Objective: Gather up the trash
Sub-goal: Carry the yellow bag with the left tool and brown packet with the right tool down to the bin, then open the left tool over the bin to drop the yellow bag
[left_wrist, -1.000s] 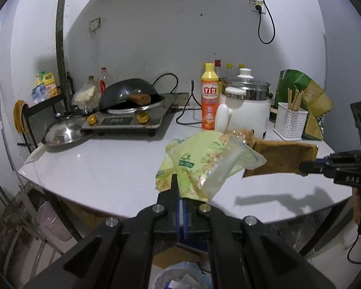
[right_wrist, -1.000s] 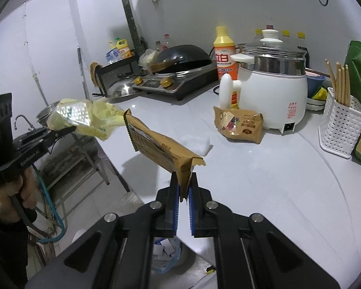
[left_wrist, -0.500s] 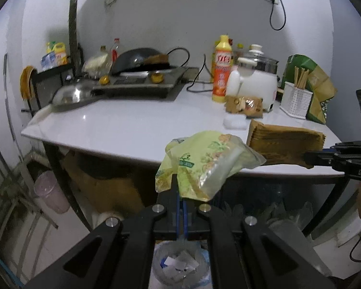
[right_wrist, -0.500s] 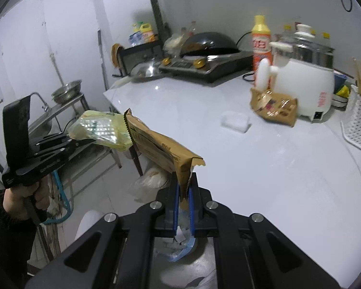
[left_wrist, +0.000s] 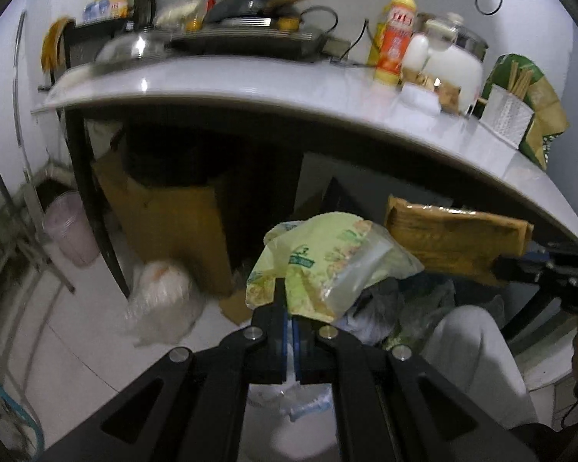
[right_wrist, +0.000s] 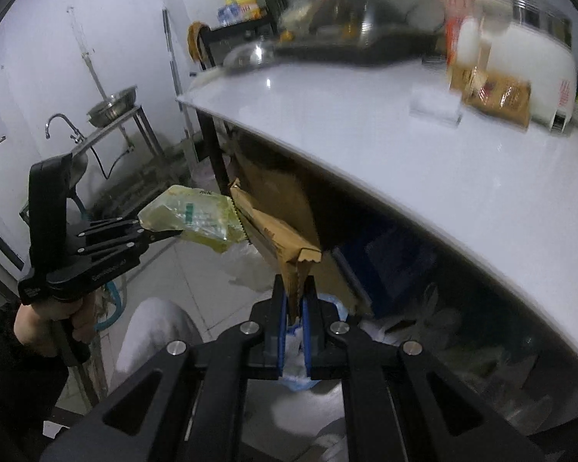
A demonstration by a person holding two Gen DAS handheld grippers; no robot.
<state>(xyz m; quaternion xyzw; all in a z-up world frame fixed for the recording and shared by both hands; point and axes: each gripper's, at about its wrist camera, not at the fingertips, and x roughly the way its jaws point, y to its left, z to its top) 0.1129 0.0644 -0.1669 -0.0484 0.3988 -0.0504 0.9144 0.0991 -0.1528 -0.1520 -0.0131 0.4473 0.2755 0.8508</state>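
My left gripper [left_wrist: 291, 300] is shut on a yellow-green plastic snack bag [left_wrist: 327, 261], held below the table's edge; the bag also shows in the right wrist view [right_wrist: 190, 217]. My right gripper [right_wrist: 293, 296] is shut on a brown paper packet [right_wrist: 277, 235], which also shows in the left wrist view [left_wrist: 454, 238]. Both wrappers hang side by side, nearly touching, above a white bin lined with a bag of trash [left_wrist: 300, 404], partly hidden behind the fingers. The bin shows in the right wrist view [right_wrist: 294, 362] too.
The white table [right_wrist: 424, 161] carries a brown snack packet [right_wrist: 497, 96], a clear wrapper [right_wrist: 435, 107], a rice cooker [right_wrist: 528, 61], an orange bottle [left_wrist: 395, 38], a stove with wok and a chopstick holder [left_wrist: 508, 115]. Below are cardboard [left_wrist: 173, 231], plastic bags [left_wrist: 162, 300] and a pink bin [left_wrist: 71, 227].
Both grippers have dropped from above the tabletop to below its edge, still holding their wrappers. The trash bin now lies right under them.
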